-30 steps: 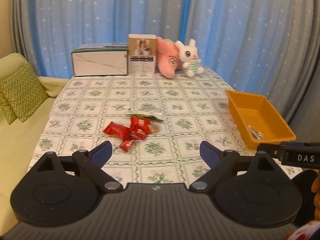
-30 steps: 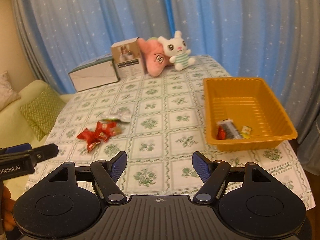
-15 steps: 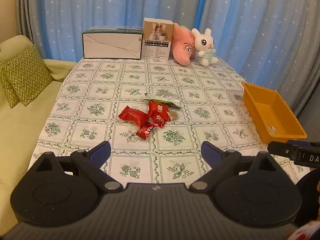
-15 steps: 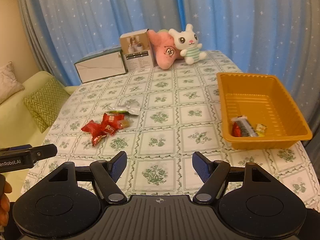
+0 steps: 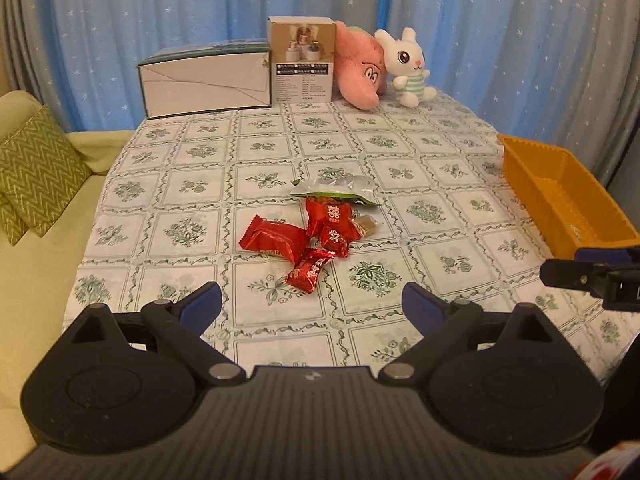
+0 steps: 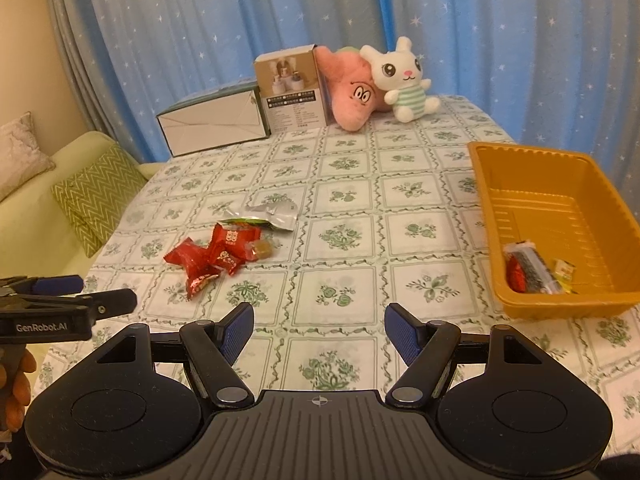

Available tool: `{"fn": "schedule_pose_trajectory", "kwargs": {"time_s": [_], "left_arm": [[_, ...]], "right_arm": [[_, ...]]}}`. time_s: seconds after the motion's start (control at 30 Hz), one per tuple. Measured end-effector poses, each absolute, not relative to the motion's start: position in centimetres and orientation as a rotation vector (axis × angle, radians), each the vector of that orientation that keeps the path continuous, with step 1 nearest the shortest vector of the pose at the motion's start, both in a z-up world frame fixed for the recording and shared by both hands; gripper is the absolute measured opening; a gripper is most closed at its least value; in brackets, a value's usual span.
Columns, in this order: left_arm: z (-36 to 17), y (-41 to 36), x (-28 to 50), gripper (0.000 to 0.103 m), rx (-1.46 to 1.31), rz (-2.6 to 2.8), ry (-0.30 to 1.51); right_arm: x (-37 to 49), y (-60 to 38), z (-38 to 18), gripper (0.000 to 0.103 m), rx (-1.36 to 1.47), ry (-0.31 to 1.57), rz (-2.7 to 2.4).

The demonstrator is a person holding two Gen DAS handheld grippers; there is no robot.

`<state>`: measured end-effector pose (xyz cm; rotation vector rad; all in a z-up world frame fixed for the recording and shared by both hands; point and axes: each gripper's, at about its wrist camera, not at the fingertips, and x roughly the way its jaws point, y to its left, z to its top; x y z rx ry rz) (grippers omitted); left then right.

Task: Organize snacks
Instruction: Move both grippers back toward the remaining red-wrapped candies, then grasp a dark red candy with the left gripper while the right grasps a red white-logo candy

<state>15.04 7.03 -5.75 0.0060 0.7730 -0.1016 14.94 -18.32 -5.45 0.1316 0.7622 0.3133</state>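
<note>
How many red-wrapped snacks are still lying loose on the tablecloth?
4: one left, one rear under the silver-green packet, one middle, one nearest the camera. Overlaps may hide more.

Left gripper (image 5: 311, 307) in my left hand (image 6: 16, 384): jaws spread wide, nothing between blue pads (image 5: 200, 306), held level above surface. Right gripper (image 6: 319, 330): jaws likewise wide apart, empty, pointing forward. Each gripper's tip visible at edge of other's view.
</note>
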Motion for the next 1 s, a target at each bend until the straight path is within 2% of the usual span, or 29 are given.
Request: {"fn": "schedule_pose_trajectory", "kwargs": {"time_s": [0.3, 0.47, 0.67, 0.87, 1.0], "left_arm": [[-9.1, 7.3, 20.0, 0.068, 0.031, -0.189, 0.819], [-10.9, 7.5, 22.2, 0.062, 0.053, -0.226, 0.829], [-12.4, 7.8, 23.9, 0.039, 0.04, -0.266, 0.851], [-13.5, 7.4, 24.5, 0.037, 0.04, -0.3, 0.881], [-13.7, 6.9, 24.1, 0.025, 0.038, -0.314, 0.899]], "right_arm": [[19.6, -16.6, -8.3, 0.072, 0.117, 0.789, 0.345], [21.9, -15.6, -9.5, 0.072, 0.102, 0.806, 0.352], [23.5, -14.6, -10.8, 0.072, 0.098, 0.827, 0.358], [24.4, -13.9, -11.6, 0.072, 0.098, 0.842, 0.363], [24.8, -13.7, -11.9, 0.072, 0.105, 0.849, 0.358]]}}
